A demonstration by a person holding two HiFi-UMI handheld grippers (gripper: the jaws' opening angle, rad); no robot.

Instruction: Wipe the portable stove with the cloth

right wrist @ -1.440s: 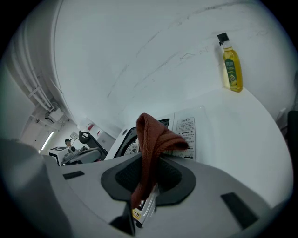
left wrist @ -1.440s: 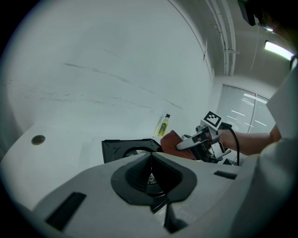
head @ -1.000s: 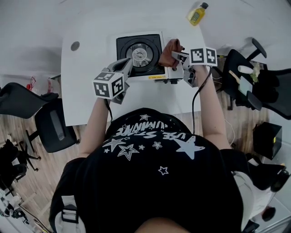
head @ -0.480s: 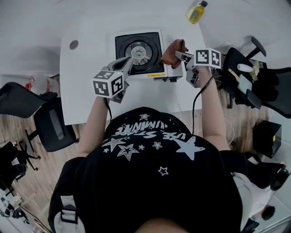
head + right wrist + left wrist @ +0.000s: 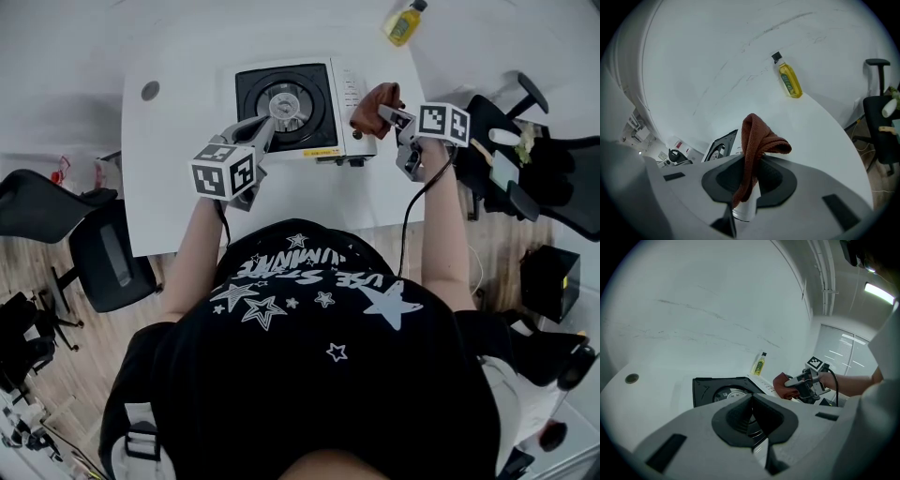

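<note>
Stove [image 5: 309, 103] sits on the white table [image 5: 187, 112] straight ahead of us, its long axis running left to right. The knob edge faces us, the black burner [image 5: 286, 101] half is at the left and the pale cover half at the right. We hold the cloth [image 5: 367, 112] at the stove's right end, where it straddles the edge of the pale half.

Our right gripper [image 5: 389, 114] has its jaws pinched hard on the cloth. In the right gripper view the cloth [image 5: 757, 140] stands up out of the jaws as a folded band. Its long axis points away from us, a loop flops over to the right and a tail hangs down between the pads. We judge this grip leaves a soft wad ahead of the jaws, so fabric, not plastic, meets the metal.

Our left gripper [image 5: 264, 129] lies over the stove's near left corner, jaws closed together with nothing between them. We think it is placed there to steady the stove against the sideways pull of wiping, though we cannot tell whether it touches.

A yellow bottle [image 5: 405, 26] stands well apart at the table's far side.
</note>
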